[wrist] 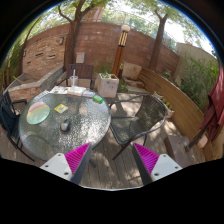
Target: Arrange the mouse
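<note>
Gripper view: the gripper [110, 160] is held wide apart, nothing between its pink pads [78, 156]. Ahead and left of the fingers a round glass table [88, 128] is seen, with the mouse [65, 126] lying near its middle, well clear of the rim. A plate [38, 113] and a yellow card [61, 108] lie beyond it. A metal chair [140, 112] stands beside the table's right edge, with open deck [112, 168] beneath the fingers.

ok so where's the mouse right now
In the gripper view the mouse lies on the round glass table, ahead and left of the open fingers, between the green plate and the yellow item.
</note>
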A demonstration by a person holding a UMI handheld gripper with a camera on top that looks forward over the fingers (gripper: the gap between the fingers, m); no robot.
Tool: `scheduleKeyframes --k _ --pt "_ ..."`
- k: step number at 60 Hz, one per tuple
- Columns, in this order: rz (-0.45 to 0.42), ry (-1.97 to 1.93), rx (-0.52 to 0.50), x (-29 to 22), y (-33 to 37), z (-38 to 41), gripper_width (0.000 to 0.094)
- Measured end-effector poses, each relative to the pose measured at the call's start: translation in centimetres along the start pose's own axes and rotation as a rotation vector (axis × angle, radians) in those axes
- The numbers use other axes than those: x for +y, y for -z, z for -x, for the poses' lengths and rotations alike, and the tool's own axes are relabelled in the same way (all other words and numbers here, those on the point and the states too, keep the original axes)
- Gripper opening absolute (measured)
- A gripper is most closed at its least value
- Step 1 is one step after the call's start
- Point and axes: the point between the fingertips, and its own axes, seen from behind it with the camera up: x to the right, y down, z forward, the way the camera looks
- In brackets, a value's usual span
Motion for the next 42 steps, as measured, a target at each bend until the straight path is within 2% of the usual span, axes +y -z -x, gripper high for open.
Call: scheduleKeyframes --k 20,32,36,42 --pt "0.078 0.03 -0.026 5.8 -0.9 2.7 0.0848" --pt "0.11 0.017 -0.055 9.3 -2.1 10.4 0.0848" --pt "0.114 0.012 -0.089 9.1 -3.9 14.1 0.085" --pt "0.067 0.003 -0.121 6.7 -7.8 18.4 0.0859"
